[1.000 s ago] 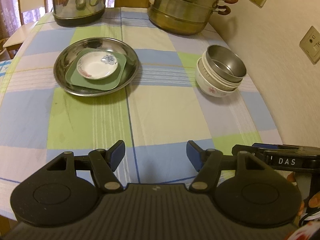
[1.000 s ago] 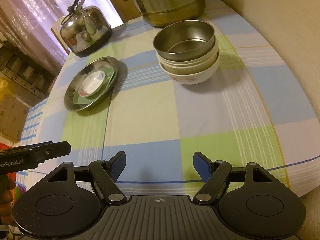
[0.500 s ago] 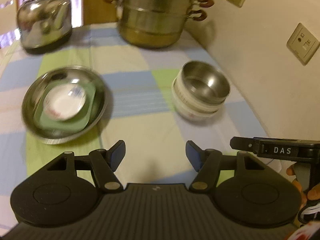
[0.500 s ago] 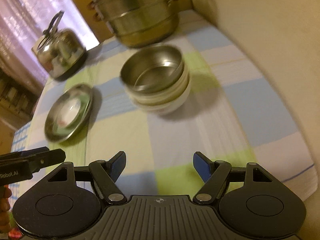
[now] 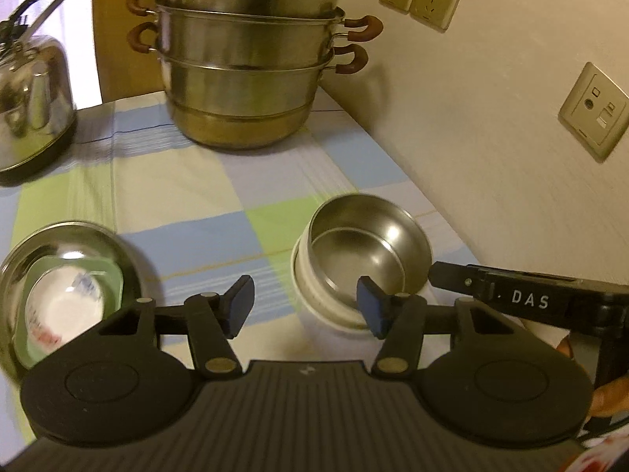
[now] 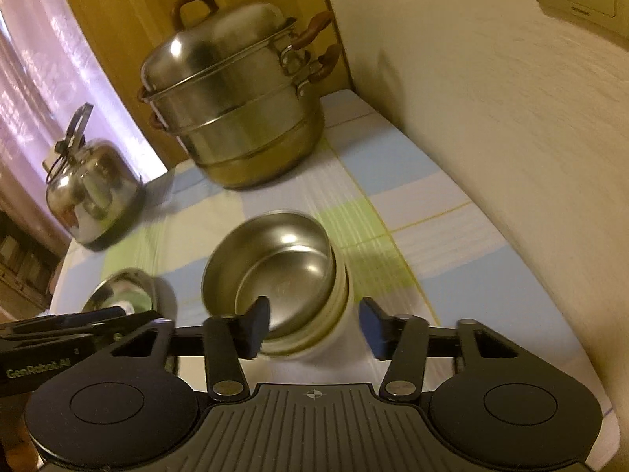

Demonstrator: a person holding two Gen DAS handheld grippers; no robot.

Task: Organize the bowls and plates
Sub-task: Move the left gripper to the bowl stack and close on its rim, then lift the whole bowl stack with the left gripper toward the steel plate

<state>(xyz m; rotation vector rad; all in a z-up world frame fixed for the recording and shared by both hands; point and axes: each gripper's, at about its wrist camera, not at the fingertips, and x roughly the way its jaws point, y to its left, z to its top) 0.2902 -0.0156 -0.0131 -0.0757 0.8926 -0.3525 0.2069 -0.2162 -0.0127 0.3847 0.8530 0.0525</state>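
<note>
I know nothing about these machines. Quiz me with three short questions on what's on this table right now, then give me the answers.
1. True or false: the steel bowl sits nested on top of the white bowls.
2. What lies directly under the small white dish in the steel plate: A) a green square plate, B) a spoon, C) a cloth?
3. Fill in: the right gripper has its jaws ____ around the near rim of the bowl stack.

Key
1. True.
2. A, the green square plate.
3. Open; the left gripper is open too, and neither holds anything.
</note>
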